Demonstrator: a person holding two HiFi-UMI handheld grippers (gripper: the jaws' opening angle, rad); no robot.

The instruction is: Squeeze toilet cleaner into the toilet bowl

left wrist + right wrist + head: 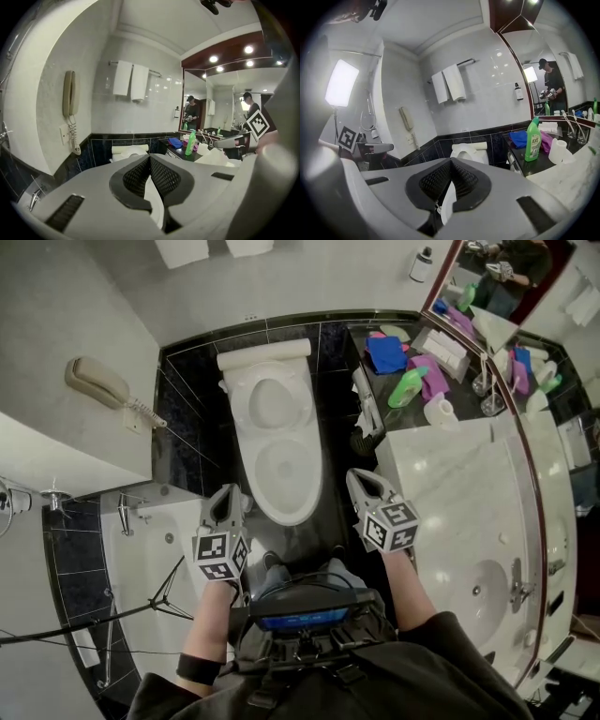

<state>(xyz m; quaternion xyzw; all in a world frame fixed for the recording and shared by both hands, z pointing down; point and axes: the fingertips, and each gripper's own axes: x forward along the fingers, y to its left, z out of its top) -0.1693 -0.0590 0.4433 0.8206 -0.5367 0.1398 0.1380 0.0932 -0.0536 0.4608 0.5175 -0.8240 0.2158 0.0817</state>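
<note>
Black-tiled bathroom; toilet bowl [281,470] ahead, lid up. My left gripper [228,493] and right gripper [358,478] are both clenched and empty, either side of the bowl's front. Green toilet cleaner bottle [532,139] stands upright on the dark counter [529,168], right of the toilet, near a blue cloth [518,138].

The one word that can be read is "AXE", in dark letters on the label of the green bottle [533,140], which stands on the dark counter [524,168] right of the toilet [468,152]. The finer print under it is too small to read. Higher on the wall, right of the toilet, a small dispenser bottle [519,92] seems to carry a label, unreadable. The cubes on the left gripper [228,493] and right gripper [359,479] bear black-and-white square markers, without letters.
</note>
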